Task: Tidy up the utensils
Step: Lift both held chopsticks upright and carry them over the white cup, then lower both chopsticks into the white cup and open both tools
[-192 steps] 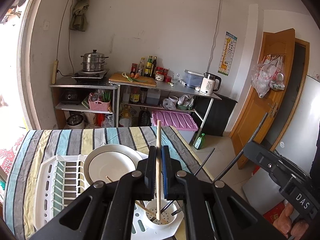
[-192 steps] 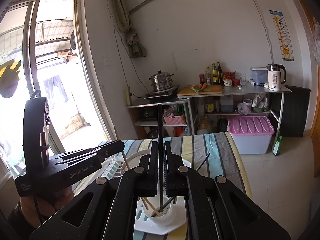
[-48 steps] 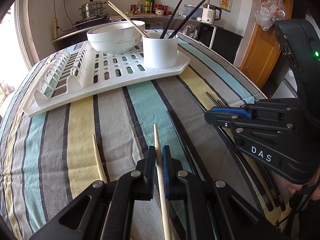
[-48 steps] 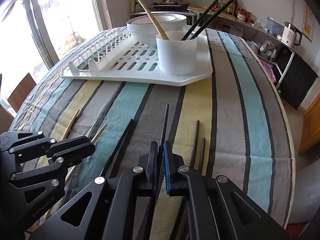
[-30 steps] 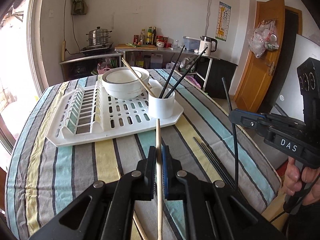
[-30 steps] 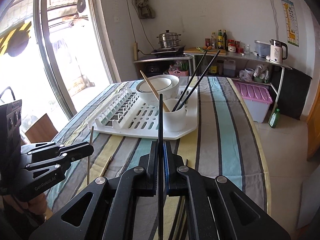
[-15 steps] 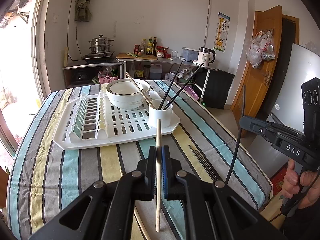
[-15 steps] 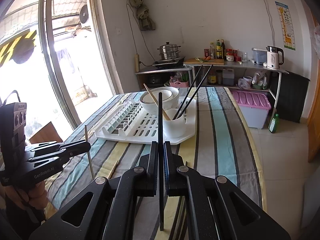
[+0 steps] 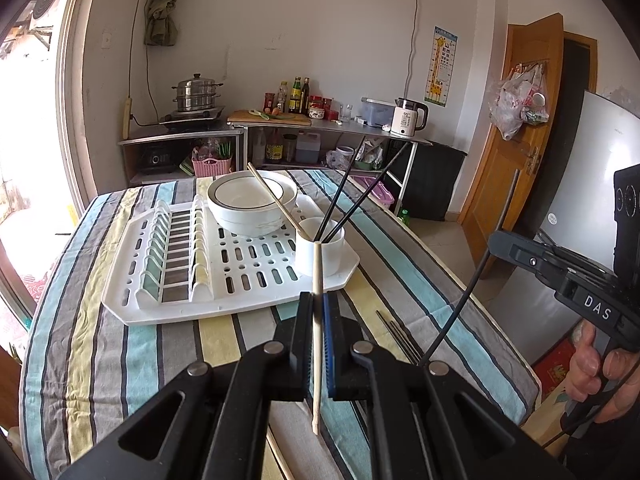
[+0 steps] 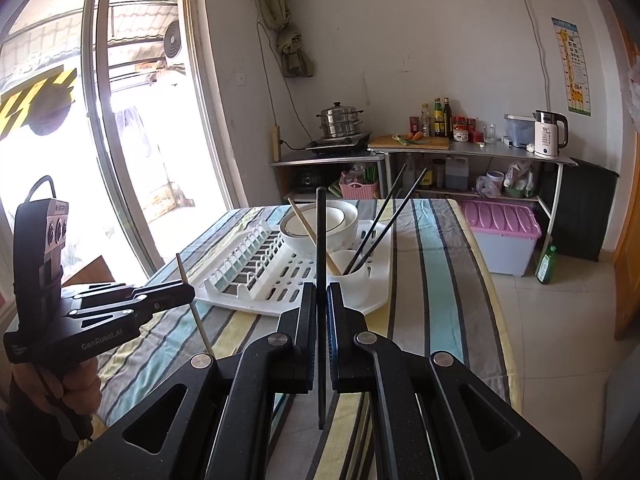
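My left gripper [image 9: 316, 312] is clamped on a wooden chopstick [image 9: 317, 332], raised above the near end of the striped table [image 9: 100, 352] and angled down. My right gripper [image 10: 319, 304] is clamped on a black chopstick [image 10: 321, 280], same pose. White cup [image 9: 320, 252] sits at the near right corner of the drying rack [image 9: 200, 304], just beyond both.

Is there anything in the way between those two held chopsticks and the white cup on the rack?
Nothing visible. Only bare striped tablecloth and rack lie before the cup, which already holds three chopsticks.
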